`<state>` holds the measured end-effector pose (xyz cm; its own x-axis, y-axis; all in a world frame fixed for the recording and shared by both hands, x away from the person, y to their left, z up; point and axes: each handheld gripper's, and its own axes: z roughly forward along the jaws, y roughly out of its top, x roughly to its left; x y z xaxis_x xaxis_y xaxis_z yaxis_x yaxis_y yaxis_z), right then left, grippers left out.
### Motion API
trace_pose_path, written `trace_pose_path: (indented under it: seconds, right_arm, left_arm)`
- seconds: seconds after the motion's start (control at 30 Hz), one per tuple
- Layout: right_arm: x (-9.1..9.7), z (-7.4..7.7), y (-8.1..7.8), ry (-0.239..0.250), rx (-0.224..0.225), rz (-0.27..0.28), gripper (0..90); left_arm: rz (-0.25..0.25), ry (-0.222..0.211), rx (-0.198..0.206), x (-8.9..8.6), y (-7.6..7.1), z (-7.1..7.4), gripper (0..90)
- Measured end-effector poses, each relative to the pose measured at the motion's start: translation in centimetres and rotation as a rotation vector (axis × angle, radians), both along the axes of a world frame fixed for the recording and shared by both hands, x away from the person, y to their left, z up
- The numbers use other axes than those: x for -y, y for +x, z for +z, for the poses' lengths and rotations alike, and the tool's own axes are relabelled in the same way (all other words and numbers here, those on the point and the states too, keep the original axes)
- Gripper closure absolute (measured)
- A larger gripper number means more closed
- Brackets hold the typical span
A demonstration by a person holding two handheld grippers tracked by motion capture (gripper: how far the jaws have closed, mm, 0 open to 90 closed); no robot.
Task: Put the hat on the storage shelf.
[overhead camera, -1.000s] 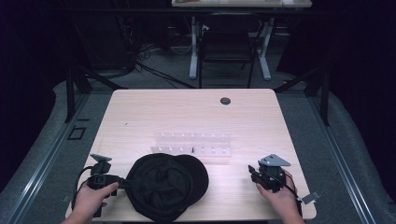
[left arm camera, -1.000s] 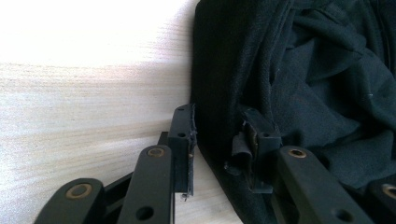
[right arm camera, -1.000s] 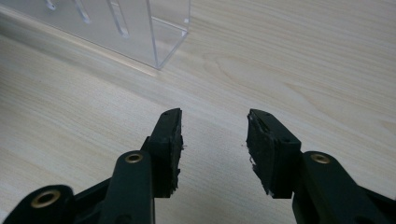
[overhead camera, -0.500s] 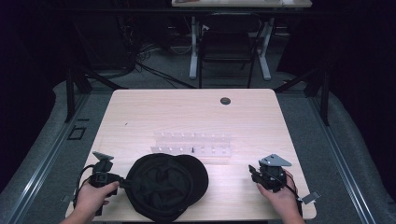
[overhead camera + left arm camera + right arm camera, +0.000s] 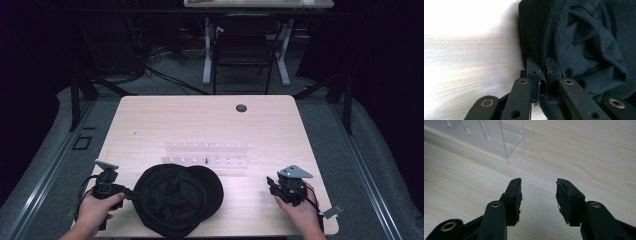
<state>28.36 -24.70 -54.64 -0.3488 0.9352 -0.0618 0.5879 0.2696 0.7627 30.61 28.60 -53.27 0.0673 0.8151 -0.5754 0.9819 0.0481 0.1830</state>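
Cap rim pinched
My left gripper [image 5: 543, 72] has just clamped the black cap's [image 5: 177, 197] rim; my right gripper [image 5: 538, 195] gapes empty.

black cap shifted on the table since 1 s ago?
No. In the high view the black cap lies at the same spot below the clear rack. The left hand-held gripper has just been closing its jaws, now shut on the cap's rim.
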Motion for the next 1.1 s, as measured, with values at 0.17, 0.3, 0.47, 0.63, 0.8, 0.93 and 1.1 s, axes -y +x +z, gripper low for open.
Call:
trace_pose_path:
  seconds: [0.17,0.3,0.47,0.63,0.8,0.93,1.1]
  right_arm:
    - [0.0,0.0,0.0,0.006,-0.001,0.002,55.2]
    - [0.0,0.0,0.0,0.006,-0.004,0.003,55.2]
    - [0.0,0.0,0.0,0.003,-0.003,0.0,55.2]
    - [0.1,0.0,0.0,0.002,-0.005,0.0,55.2]
    - [0.1,0.0,0.0,0.001,-0.005,0.0,55.2]
    - [0.1,0.0,0.0,0.002,-0.005,0.0,55.2]
    - [0.2,0.1,0.0,0.008,0.004,-0.002,55.2]
  left_arm:
    - [-0.007,-0.015,0.007,0.0,-0.1,0.5,85.0]
    - [-0.006,-0.03,0.015,-0.3,-0.2,0.9,85.0]
    - [0.019,-0.086,0.004,-0.6,-0.2,1.6,85.0]
    - [0.022,-0.113,0.011,-1.0,-0.1,2.3,85.1]
    - [0.025,-0.142,0.011,-1.0,-0.1,3.3,85.1]
    - [0.019,-0.18,0.027,-1.2,0.0,4.5,85.1]
    - [0.014,-0.223,0.03,-1.3,-0.1,5.1,85.2]
